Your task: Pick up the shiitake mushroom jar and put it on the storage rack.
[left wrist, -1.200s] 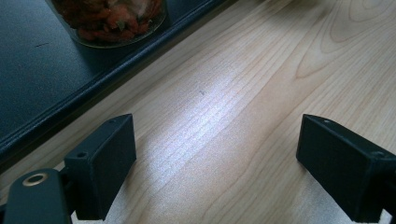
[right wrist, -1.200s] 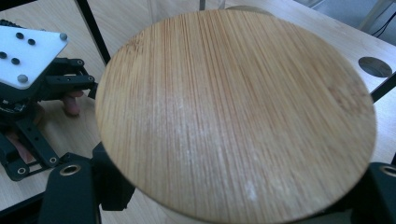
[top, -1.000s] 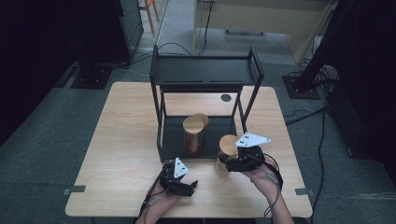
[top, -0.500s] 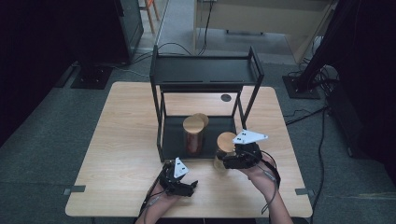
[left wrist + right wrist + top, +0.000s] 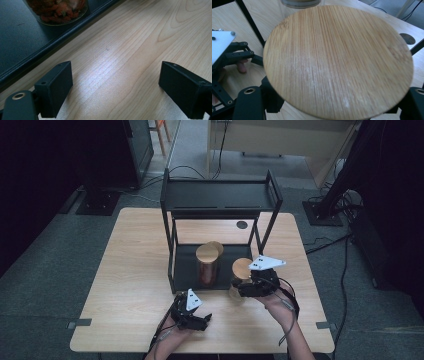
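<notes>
A glass jar with a round bamboo lid [image 5: 242, 267] hangs just above the table at the right front corner of the black shelf rack [image 5: 220, 195]. My right gripper [image 5: 241, 288] is shut on this jar below the lid. In the right gripper view the lid [image 5: 337, 60] spreads between the two jaws of the right gripper [image 5: 332, 106]. Near the front edge my left gripper [image 5: 201, 319] rests low over the wood, open with nothing between its fingers [image 5: 56, 87]. A second jar [image 5: 207, 265], holding orange-red contents [image 5: 60, 10], stands on the rack's bottom shelf.
Another bamboo lid [image 5: 217, 246] shows just behind the shelf jar. The rack's black base edge [image 5: 30, 57] runs close in front of the left gripper. Its upright posts [image 5: 264, 235] stand beside the held jar. A round cable hole [image 5: 242, 225] lies behind the rack.
The right gripper and its jar have edged slightly toward the rack. The left gripper has stayed where it was.
</notes>
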{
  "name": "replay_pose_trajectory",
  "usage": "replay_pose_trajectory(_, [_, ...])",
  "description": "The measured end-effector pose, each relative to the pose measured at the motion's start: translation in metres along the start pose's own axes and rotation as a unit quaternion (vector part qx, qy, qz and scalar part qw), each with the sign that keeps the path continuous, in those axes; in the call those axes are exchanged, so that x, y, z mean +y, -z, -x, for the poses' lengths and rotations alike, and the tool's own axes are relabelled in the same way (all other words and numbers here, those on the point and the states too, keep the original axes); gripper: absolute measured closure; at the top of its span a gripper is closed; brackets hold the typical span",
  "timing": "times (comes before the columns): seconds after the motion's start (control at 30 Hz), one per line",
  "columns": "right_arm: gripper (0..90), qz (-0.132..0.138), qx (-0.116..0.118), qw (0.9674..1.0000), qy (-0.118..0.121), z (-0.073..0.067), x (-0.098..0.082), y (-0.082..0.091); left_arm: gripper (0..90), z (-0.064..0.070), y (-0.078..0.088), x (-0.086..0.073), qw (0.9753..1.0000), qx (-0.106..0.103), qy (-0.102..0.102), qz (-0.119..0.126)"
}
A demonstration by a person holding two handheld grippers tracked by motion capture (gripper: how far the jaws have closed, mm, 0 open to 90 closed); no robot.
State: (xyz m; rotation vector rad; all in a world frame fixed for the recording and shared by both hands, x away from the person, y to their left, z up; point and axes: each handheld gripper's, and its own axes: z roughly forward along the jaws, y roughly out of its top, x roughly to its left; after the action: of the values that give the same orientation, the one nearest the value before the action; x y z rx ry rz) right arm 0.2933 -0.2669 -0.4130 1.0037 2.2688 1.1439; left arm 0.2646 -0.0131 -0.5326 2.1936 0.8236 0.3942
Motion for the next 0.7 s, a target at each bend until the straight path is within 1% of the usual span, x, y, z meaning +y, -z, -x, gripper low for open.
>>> replay_pose_trajectory(0.2, [24.9, 0.005, -0.002, 0.9999, -0.01, 0.004, 0.001, -0.001, 12.2, 0.0, 0.0, 0.0, 1.0, 0.0, 0.0, 0.0])
replay_pose_trajectory(0.7, [24.9, -0.002, -0.015, 0.9997, -0.018, 0.008, 0.007, -0.012, 12.2, 0.0, 0.0, 0.0, 1.0, -0.001, -0.001, 0.0])
